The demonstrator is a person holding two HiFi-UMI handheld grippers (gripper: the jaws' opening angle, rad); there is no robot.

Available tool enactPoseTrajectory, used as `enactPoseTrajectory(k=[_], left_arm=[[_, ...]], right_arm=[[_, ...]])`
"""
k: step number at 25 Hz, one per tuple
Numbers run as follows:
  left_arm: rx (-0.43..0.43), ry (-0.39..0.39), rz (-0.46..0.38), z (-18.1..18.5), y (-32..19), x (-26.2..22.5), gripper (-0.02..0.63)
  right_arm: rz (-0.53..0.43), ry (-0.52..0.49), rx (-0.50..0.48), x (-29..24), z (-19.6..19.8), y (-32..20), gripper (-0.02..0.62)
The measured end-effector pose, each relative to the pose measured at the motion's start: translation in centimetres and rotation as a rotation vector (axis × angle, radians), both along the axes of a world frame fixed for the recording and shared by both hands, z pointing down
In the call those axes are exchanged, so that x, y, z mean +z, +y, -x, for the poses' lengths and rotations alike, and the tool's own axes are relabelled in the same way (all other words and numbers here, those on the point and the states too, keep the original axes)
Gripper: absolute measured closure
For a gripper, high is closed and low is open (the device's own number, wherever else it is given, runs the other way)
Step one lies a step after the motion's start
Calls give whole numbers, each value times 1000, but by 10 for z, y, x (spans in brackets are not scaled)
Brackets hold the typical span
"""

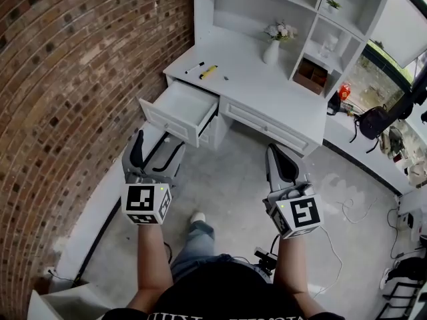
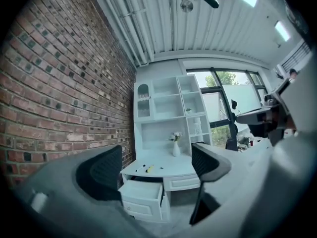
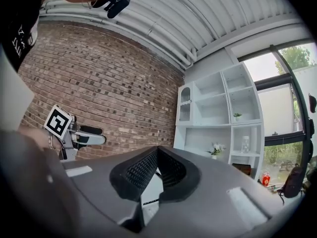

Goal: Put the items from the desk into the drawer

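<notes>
Drawer [image 1: 180,109]: stands open, awaiting the pens [image 1: 208,72]
Left gripper [image 1: 157,153]: jaws spread, empty (likely the picker)
Right gripper [image 1: 283,164]: jaws pressed together, idle

Head view, upper centre: dark speck [image 1: 225,79] on worktop [image 1: 267,89] is too small to ID. Yellow item [image 1: 208,72] beside it: type unclear. Drawer [image 1: 180,109] back end is hidden under the worktop. Clutter [image 1: 400,145] is cut off at the right edge. Right gripper view: right hand-held gripper [image 3: 157,152] body blocks the lower frame.
</notes>
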State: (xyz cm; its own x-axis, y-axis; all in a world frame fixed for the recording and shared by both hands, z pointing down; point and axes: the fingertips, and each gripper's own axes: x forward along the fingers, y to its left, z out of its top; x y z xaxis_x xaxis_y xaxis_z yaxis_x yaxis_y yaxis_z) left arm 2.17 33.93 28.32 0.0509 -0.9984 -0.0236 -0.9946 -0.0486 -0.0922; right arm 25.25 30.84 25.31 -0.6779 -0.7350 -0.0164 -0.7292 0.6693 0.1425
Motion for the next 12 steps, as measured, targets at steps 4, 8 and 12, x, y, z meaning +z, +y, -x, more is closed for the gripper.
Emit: enactPoseTrajectory(k=[4,8,12], left_arm=[[-5,24,-21,44,-53,-2,158],[-4,30,-15,87,-103,0,158],[10,20,-5,119,-142,2,158]], right_arm=[[0,8,-3,1,42,-53,603],[29,17,20,5,79,-104,603],[25,15,43,4,112,-140,603]])
